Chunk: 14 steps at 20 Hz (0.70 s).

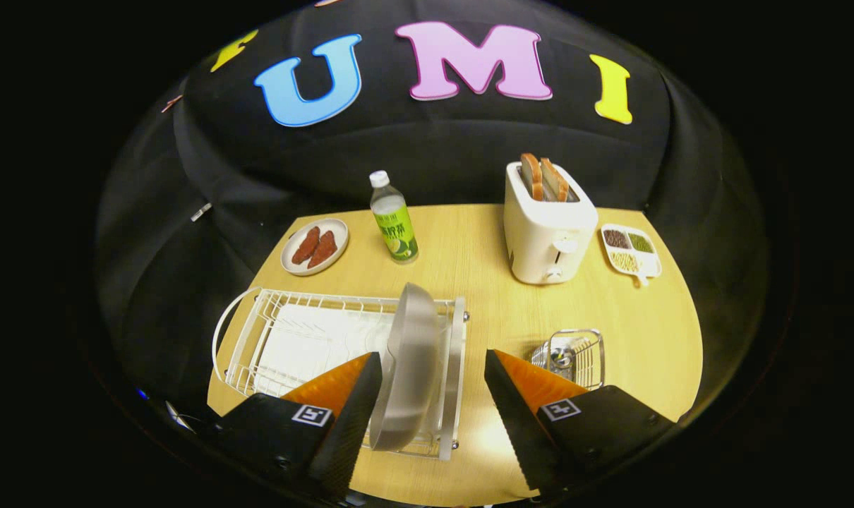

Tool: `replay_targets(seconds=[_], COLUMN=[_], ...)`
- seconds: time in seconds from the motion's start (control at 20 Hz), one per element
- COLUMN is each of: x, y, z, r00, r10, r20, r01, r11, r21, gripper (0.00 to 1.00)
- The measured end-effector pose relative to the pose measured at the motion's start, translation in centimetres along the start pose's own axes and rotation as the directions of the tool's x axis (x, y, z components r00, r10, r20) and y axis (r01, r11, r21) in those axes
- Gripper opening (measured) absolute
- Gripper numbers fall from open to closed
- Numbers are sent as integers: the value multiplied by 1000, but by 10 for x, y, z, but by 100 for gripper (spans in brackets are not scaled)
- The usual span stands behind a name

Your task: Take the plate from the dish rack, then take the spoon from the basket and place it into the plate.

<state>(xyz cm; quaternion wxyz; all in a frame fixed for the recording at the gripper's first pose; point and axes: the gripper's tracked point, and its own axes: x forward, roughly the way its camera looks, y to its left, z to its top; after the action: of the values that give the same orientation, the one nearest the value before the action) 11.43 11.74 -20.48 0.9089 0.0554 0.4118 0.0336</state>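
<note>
The gripper [432, 395] is wide open around the upright plate [409, 367] in the dish rack [257, 346]; probably smooth, stiff, slippery, so grasp its rim.

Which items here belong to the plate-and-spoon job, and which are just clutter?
Job: plate standing on edge in the dish rack, between the open gripper fingers; basket holding the spoon.
Clutter: bottle, toaster, meat dish, divided tray.
</note>
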Motion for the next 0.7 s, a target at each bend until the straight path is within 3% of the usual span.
replay_targets(seconds=[0.25, 0.35, 0.4, 0.7], x=[22, 27, 34, 27], y=[15, 18, 18, 24], z=[-10, -15, -16, -18], r00=[996, 992, 992, 995], r10=[38, 43, 39, -17], r20=[-77, -118, -121, -94], r01=[-25, -15, -9, 29], r11=[986, 975, 971, 990], r21=[165, 224, 237, 135], gripper=[75, 60, 46, 39])
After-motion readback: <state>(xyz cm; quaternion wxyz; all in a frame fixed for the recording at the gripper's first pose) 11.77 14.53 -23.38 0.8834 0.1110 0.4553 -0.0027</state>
